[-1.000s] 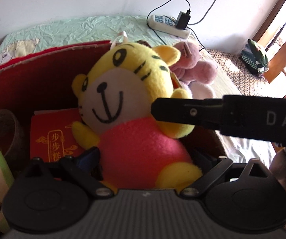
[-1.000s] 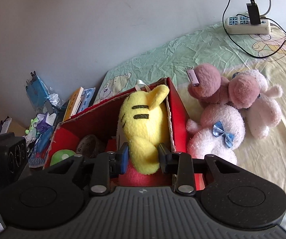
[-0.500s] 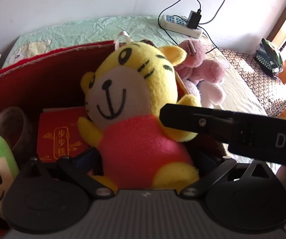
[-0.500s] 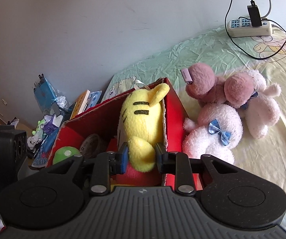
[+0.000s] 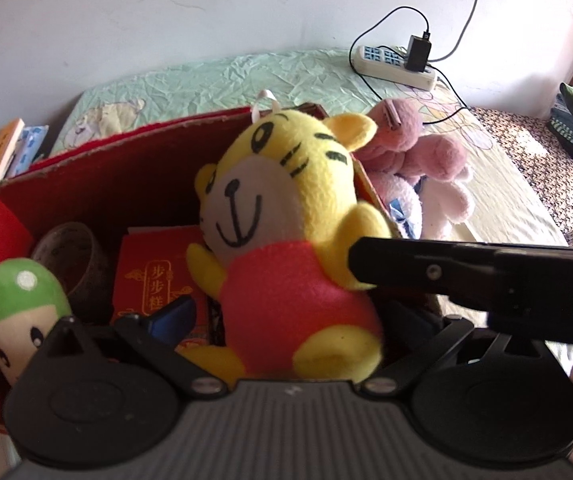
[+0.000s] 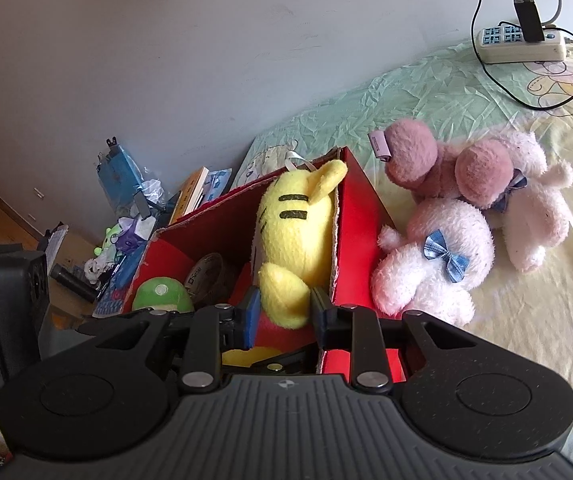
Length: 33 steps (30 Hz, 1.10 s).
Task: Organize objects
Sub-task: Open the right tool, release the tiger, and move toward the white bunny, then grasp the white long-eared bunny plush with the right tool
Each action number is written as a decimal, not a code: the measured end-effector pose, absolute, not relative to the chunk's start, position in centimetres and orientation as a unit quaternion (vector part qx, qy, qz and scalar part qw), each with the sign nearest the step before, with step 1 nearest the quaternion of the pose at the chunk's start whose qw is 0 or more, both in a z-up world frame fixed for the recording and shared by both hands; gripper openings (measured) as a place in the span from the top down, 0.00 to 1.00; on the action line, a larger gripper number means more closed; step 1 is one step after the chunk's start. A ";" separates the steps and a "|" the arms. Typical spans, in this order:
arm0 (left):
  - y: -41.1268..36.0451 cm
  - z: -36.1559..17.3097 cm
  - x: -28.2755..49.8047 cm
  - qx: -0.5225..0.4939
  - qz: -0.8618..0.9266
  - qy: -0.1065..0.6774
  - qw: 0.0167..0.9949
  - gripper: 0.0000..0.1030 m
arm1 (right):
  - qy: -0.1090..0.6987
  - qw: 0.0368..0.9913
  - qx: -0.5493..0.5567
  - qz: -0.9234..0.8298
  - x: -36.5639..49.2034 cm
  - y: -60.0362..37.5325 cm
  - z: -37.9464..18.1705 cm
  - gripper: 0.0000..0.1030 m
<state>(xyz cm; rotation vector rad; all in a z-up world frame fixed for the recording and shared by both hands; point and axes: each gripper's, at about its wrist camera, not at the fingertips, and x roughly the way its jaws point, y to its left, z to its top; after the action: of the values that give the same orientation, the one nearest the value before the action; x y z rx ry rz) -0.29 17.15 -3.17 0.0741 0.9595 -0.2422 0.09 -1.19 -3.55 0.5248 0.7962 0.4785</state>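
A yellow tiger plush (image 5: 286,216) in a red shirt sits in the red box (image 5: 126,172); the right gripper (image 6: 284,312) pinches its arm, the left gripper (image 5: 286,320) spread wide around its body. A green plush (image 5: 18,308) and tape roll (image 5: 74,252) lie left of the jaws.

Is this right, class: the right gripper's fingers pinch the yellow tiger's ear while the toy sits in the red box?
Not quite. The right gripper pinches the yellow tiger by its arm, not its ear; the ear sticks up free at the top. The right wrist view shows it. The toy does sit in the red box.
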 end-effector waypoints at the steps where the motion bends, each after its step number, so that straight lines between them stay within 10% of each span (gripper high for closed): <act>1: 17.0 -2.9 -0.5 0.038 -0.112 0.457 0.881 0.01 | 0.378 0.860 0.253 0.233 0.0 -1.5 -3.5 0.73; 33: 2.0 -1.6 -4.5 0.069 -0.174 0.379 0.906 0.02 | 0.428 0.836 0.304 0.160 4.2 -18.9 -9.3 0.59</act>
<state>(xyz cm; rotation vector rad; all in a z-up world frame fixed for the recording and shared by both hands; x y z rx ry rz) -4.48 2.03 -1.63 0.1430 0.7830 -0.3600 4.15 -18.91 -9.27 0.6442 0.9060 0.3398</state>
